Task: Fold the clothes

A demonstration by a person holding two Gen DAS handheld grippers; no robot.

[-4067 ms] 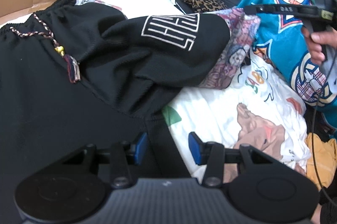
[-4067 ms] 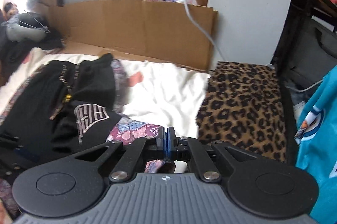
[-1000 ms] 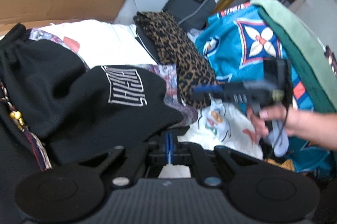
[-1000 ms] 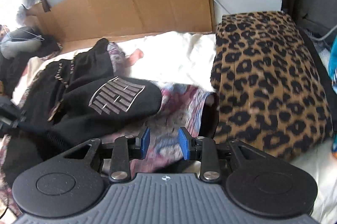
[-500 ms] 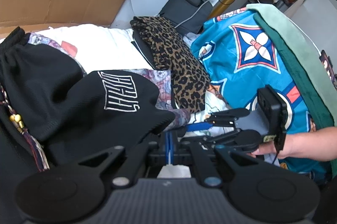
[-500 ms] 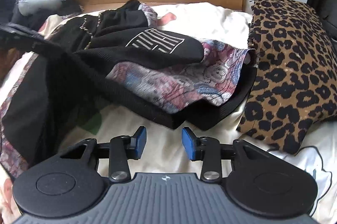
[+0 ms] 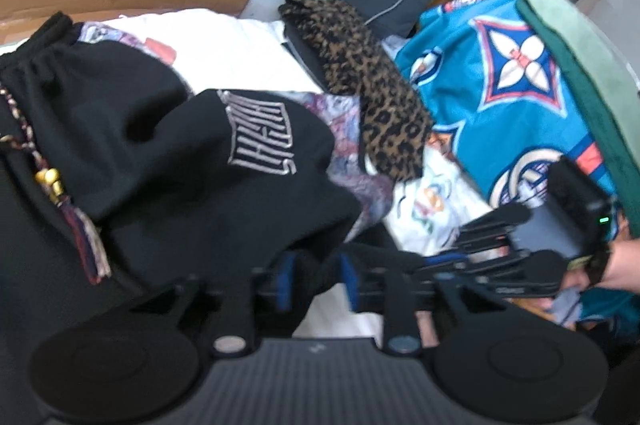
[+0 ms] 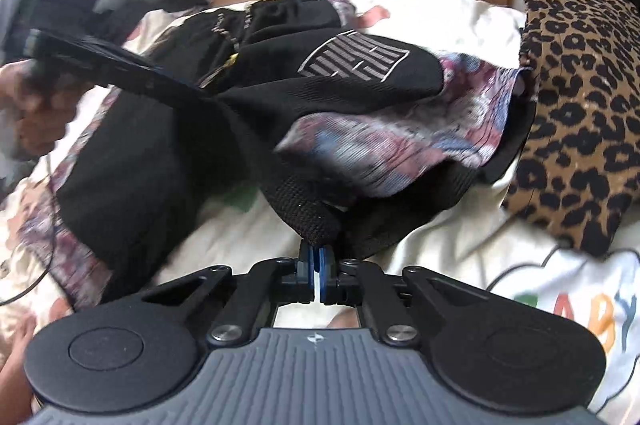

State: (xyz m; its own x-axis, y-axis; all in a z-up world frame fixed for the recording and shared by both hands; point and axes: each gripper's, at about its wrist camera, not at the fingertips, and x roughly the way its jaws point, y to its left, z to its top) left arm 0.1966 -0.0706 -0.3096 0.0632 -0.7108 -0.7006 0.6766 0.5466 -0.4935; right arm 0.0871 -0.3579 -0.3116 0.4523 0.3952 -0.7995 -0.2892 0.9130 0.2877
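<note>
Bed sheet point(image 8: 460, 225) under black shorts point(image 7: 132, 129): my right gripper point(image 8: 319, 267) pinches their hem, my left gripper point(image 7: 316, 279) has just opened around fabric; I'd lift evenly beside the leopard pillow point(image 8: 580, 113).

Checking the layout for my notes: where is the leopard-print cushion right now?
In the right wrist view the leopard-print cushion lies at the right edge on the white sheet, against the black shorts.

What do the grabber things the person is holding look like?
Each one is mostly black. The left gripper and the right gripper both have a grey ribbed body with two round black discs, silver screws and bright blue pads on the jaws. A small green light glows on the right one. No sleeve shows at either wrist.
</note>
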